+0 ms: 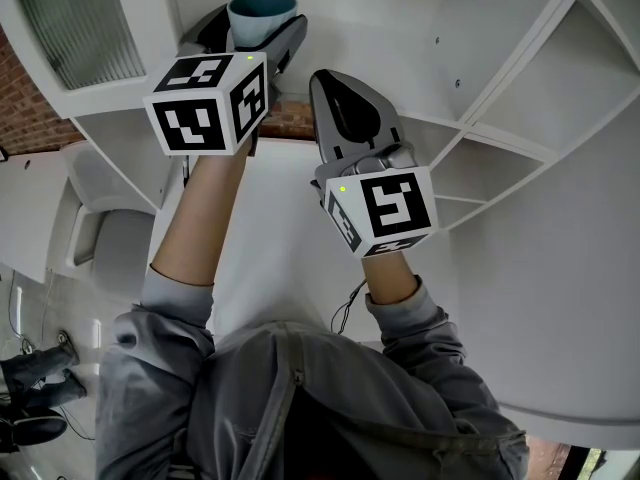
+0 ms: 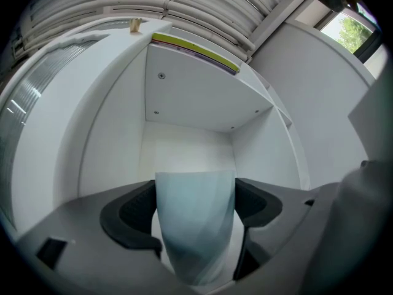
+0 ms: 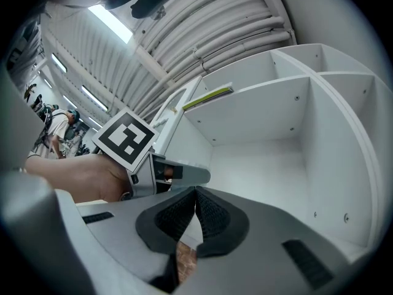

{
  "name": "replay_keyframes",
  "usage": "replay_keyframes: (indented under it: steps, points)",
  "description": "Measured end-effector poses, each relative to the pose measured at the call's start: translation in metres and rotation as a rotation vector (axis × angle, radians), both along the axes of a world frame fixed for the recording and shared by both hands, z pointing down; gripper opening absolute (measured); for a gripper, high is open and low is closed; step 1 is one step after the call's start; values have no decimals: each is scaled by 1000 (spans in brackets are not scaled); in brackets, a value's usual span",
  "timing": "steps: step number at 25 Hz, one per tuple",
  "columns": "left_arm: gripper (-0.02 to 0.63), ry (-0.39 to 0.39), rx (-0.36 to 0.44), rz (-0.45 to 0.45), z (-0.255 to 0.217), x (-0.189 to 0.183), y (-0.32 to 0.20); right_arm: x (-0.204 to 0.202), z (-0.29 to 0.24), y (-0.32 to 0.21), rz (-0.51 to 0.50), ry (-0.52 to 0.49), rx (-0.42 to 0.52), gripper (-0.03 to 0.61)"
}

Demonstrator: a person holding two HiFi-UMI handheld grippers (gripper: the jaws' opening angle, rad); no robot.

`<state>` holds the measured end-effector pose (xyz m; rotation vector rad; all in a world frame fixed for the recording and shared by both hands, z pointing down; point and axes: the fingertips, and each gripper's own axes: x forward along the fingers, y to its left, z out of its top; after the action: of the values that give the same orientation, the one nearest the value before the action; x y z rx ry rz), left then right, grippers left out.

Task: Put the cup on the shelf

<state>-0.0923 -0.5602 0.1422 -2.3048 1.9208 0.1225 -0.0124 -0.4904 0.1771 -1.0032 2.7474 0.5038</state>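
Head view: two grippers are raised toward a white shelf [image 1: 500, 118], each carrying one marker cube, so two cubes in all. The left gripper [image 1: 258, 36] grasps the single cup [image 1: 262, 6], which is upright with its teal inside showing. The right gripper [image 1: 343, 88] sits just beside it, lower in the picture, clenched and empty. Two grey sleeves [image 1: 165, 308] show below.

Left gripper view: the one pale cup stands between the two dark pads [image 2: 132, 217], which touch its sides. It faces an open shelf compartment. Whether its base rests on the board I cannot tell. One yellow-green strip [image 2: 193, 53] lies on top of the shelf.

Right gripper view: both jaws meet with nothing between them, and one marker cube is visible at left.
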Motion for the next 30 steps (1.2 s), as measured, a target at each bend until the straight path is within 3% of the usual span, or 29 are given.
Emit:
replay_keyframes:
  steps: [11,27,28,30]
  points:
    - [428,-18,-1,11,5,5,5,0,-3,15,1,4,7,27]
    - [425,-49,12,-51,13,-1,53,-7,-3,44,4,-6,0,26]
    - [413,-62,17,-48,14,-1,58,-9,-2,46,4,-5,0,26]
    - [303,-73,27,-28,17,0,70,-14,0,51,1,-1,-2,26]
